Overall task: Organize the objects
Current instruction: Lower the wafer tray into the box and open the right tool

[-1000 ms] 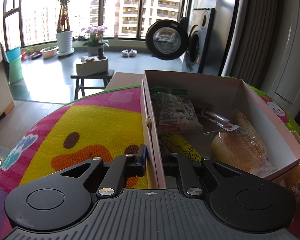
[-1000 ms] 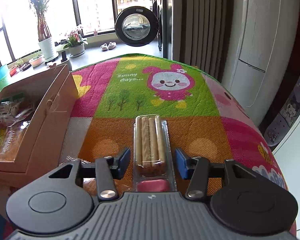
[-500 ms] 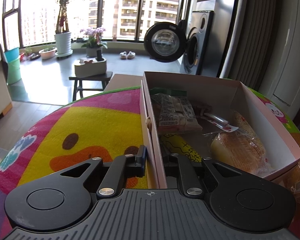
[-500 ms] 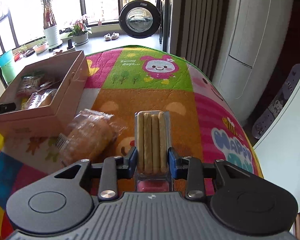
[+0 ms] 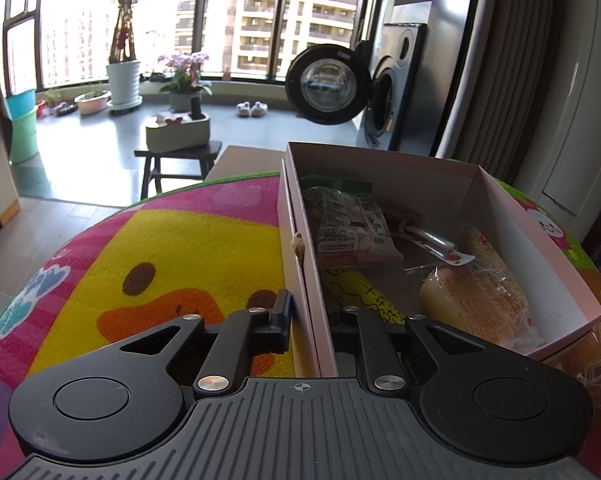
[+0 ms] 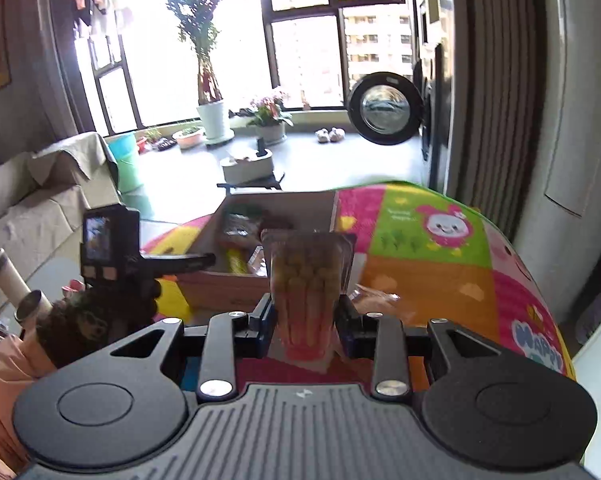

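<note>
Strong daylight floods in through the windows point(image 5: 220, 20), blowing out the glass and glaring off the floor point(image 5: 92, 152). Fisheye bending curves the edges. The right wrist view is motion-blurred; the left is sharp.

Left gripper point(image 5: 310, 316): black body, grey ribbed base, dark blue pad on its finger point(image 5: 281, 314). It straddles the pale pink wall of the box point(image 5: 300, 280); inside, ahead-right: yellow pack with black squiggles point(image 5: 364, 294), golden-brown bread in clear wrap point(image 5: 476, 300), white-and-green printed packet point(image 5: 350, 224), red-white sachet point(image 5: 440, 246). Mat point(image 5: 160, 256) left of the finger: yellow with orange and brown patches, pink border, green edge. Right gripper point(image 6: 305, 320): same black and grey, blue pads, closed on a clear tray of tan biscuit sticks point(image 6: 305, 280) with a pink end. Mat ahead-right: green panel with pink bunny point(image 6: 440, 226), orange and pink panels.
</note>
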Action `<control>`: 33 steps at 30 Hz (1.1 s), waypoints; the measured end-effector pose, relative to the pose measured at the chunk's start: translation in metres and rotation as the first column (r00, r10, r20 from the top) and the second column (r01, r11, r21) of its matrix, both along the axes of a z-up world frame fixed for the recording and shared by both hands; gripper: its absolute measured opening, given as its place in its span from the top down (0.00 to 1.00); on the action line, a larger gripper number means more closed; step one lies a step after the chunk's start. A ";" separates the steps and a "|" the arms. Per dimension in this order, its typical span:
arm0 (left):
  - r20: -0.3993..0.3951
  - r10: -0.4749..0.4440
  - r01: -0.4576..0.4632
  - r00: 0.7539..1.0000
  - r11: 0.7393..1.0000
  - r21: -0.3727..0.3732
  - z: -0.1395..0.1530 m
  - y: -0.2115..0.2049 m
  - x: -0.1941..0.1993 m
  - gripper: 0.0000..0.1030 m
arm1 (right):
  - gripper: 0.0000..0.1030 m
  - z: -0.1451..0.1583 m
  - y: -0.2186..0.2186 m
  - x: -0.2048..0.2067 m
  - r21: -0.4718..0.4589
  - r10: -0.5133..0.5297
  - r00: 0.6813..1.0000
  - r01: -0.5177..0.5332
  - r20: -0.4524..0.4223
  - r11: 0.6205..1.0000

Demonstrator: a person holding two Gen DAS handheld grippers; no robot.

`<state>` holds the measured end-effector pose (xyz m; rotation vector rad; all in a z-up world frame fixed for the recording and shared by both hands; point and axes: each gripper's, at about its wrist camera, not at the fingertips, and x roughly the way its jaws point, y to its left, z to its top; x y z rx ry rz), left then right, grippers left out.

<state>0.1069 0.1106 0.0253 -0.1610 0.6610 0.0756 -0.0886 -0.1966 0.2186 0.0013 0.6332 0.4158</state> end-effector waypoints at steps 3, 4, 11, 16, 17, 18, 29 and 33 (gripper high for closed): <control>0.001 0.000 0.000 1.000 1.000 -0.003 -0.001 0.000 0.000 0.84 | 0.70 0.013 0.022 0.012 0.035 0.046 0.998 -0.047 0.032 0.998; 0.001 -0.001 0.001 1.000 1.000 -0.005 -0.001 0.001 0.000 0.84 | 0.70 0.016 0.029 0.015 0.039 0.062 0.997 -0.064 0.043 0.997; 0.003 -0.010 0.010 1.000 1.000 -0.014 -0.001 0.002 0.000 0.84 | 0.70 0.014 0.084 0.071 0.045 0.124 0.991 -0.126 0.044 0.991; 0.004 -0.023 0.023 1.000 0.999 -0.025 -0.001 0.005 -0.001 0.83 | 0.70 -0.012 0.120 0.122 0.037 0.173 0.982 -0.171 -0.075 0.985; 0.004 -0.025 0.025 1.000 0.999 -0.027 -0.002 0.006 -0.001 0.83 | 0.70 -0.018 0.125 0.131 0.034 0.179 0.978 -0.177 -0.102 0.984; 0.004 -0.026 0.027 1.000 0.999 -0.028 -0.002 0.006 -0.001 0.83 | 0.70 -0.026 0.130 0.142 0.033 0.187 0.972 -0.184 -0.140 0.982; 0.002 -0.030 0.030 1.000 0.999 -0.030 -0.002 0.008 -0.002 0.82 | 0.66 -0.072 0.150 0.197 0.046 0.182 0.956 -0.176 -0.231 0.983; 0.001 -0.030 0.030 1.000 0.999 -0.031 -0.002 0.008 -0.002 0.82 | 0.63 -0.074 0.145 0.198 0.072 0.179 0.954 -0.166 -0.241 0.983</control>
